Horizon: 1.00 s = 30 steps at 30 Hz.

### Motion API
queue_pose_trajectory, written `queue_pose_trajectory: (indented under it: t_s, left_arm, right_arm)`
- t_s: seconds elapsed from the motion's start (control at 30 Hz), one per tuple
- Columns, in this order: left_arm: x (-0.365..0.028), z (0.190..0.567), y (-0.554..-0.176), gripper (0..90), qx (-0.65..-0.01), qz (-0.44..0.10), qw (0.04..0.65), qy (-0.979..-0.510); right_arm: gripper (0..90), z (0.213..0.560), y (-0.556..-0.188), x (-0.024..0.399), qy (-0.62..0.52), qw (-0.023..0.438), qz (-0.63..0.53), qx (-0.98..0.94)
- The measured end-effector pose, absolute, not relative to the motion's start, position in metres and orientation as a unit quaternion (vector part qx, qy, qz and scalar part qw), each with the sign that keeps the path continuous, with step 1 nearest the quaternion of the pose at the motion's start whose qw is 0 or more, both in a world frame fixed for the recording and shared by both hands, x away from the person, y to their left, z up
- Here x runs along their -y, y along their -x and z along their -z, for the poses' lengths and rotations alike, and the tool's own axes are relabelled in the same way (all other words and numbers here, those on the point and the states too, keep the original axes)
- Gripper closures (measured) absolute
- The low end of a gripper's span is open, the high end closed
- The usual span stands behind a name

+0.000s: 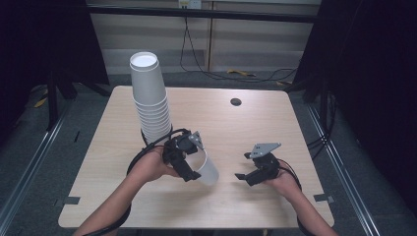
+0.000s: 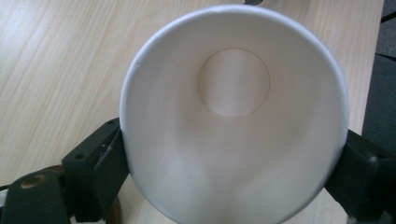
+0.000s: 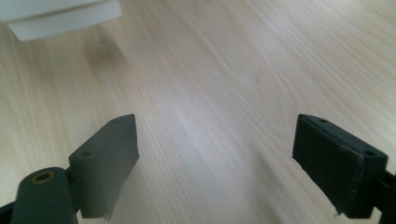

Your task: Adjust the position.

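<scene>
While left claw (image 1: 189, 164) grips paper cup (image 1: 206, 167) (mouth facing its camera) | right claw (image 1: 246, 167) gapes empty

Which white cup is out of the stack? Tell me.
The cup clamped in the left gripper, tipped on its side near the table's front. The others sit nested upside down in the stack.

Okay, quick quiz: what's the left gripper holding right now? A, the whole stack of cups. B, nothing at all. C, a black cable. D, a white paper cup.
D: the left gripper has its jaws pressed on either side of a single white paper cup, while the stack of cups stands apart behind it on the table.
</scene>
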<state>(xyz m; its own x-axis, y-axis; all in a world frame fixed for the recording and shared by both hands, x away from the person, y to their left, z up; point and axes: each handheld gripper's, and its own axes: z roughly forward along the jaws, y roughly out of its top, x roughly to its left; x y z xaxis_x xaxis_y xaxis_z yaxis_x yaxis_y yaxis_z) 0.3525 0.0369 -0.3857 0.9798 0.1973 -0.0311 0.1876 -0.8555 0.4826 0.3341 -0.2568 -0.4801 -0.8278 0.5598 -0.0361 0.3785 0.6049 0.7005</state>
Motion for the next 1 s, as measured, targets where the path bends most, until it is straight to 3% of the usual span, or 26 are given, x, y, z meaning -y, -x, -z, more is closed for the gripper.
queue_pose_trajectory:
  t_s: [0.43,1.0]
  left_arm:
    - [-0.029,0.390,-0.352,11.3,-0.081,-0.018,0.210,-0.974]
    - [-0.017,0.397,-0.350,9.1,-0.067,-0.033,0.185,-0.980]
  right_arm:
    - [13.7,0.496,-0.333,0.259,-0.287,0.149,-0.326,-0.888]
    - [13.3,0.504,-0.333,0.269,-0.320,0.137,-0.360,-0.866]
